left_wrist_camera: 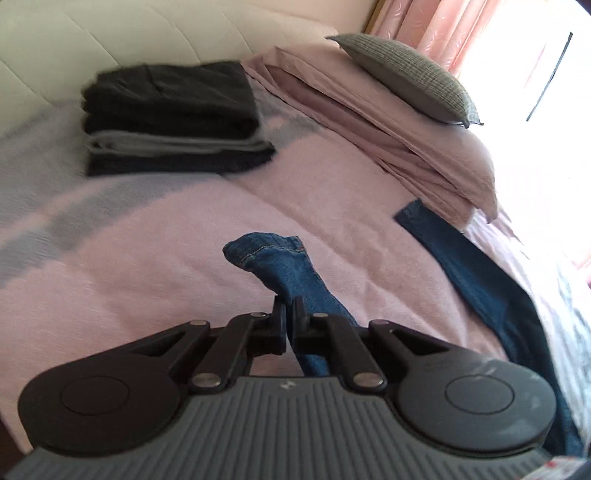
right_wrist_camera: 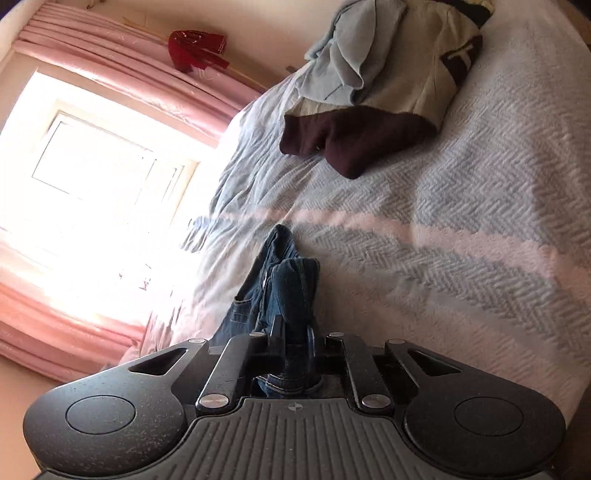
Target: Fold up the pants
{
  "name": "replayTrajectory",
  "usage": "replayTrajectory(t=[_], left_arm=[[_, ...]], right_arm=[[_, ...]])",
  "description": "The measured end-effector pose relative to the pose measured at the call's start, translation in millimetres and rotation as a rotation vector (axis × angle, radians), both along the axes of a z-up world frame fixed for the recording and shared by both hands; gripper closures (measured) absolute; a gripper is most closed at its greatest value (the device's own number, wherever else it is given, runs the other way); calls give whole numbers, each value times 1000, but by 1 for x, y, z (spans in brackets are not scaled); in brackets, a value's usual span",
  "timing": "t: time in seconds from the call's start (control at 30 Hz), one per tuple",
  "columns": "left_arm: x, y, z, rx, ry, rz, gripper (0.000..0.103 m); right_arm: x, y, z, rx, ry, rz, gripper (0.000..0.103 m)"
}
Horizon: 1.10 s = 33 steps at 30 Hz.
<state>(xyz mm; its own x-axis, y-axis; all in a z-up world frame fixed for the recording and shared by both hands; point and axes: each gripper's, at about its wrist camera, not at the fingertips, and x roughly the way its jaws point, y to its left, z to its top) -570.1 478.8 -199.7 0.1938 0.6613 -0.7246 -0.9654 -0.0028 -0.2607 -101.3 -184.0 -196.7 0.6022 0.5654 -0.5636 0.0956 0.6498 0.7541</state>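
Here, the left gripper [left_wrist_camera: 289,310] is clenched on a bunched fold of blue jeans [left_wrist_camera: 295,280], its two black fingers pressed close together with the denim squeezed between them. The cloth rises past the fingertips and ends in a crumpled hem with pale stitching. The gripper points forward over a bed [left_wrist_camera: 147,266], held a little above the pink and grey bedspread. To its right, one jeans leg [left_wrist_camera: 469,266] lies flat on the bedspread, its cuff near a stack of pink pillows [left_wrist_camera: 406,155] with a grey cushion [left_wrist_camera: 410,77] on top. Farther back on the left sits a neat pile of folded dark clothes [left_wrist_camera: 173,118], just beside the padded headboard [left_wrist_camera: 110,33].

The right gripper [right_wrist_camera: 293,332] is also clamped on the jeans [right_wrist_camera: 284,280], gripping a thick wad of denim that fills the narrow gap between its fingers; a pocket seam shows on the left side of the wad. This gripper is tilted, so the bed [right_wrist_camera: 461,240] slopes across the view. Well beyond it lies a loose heap of unfolded clothes [right_wrist_camera: 373,96] in light blue, cream and dark maroon. A bright window [right_wrist_camera: 92,166] with pink curtains [right_wrist_camera: 122,70] fills the left side.
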Motion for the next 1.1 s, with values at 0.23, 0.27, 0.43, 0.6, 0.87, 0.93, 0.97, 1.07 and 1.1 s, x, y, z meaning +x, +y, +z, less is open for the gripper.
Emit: replayTrajectory(t=[0.23,0.27,0.43,0.6,0.87,0.93,0.97,1.07,1.1], left_arm=[[-21,-20,-76,-244,207,98,93],[-24,-24,-79,-261,215,111,93],[-39,-31,-48,-230,181,151,87],[3,12,-34,-186,60,54,75],[166,131,-72,-162,-164,-207,63],[199,160,-80,-154,-190,-232,59],[215,174,-84,-143,-205,-231,55],[250,214,-101,-147,-239,-214,47],[257,226,-108,-157,-244,-207,44]], right_arm=[[-3,-4,-68,-180,345,-67,85],[-2,-5,-66,-199,361,-72,66],[16,-3,-29,-420,324,-85,51],[56,30,-18,-316,181,-117,50],[137,131,-31,-252,51,31,50],[148,147,-31,-227,26,49,50],[151,153,-31,-227,17,53,50],[156,166,-33,-253,12,50,50],[156,167,-35,-256,16,44,50]])
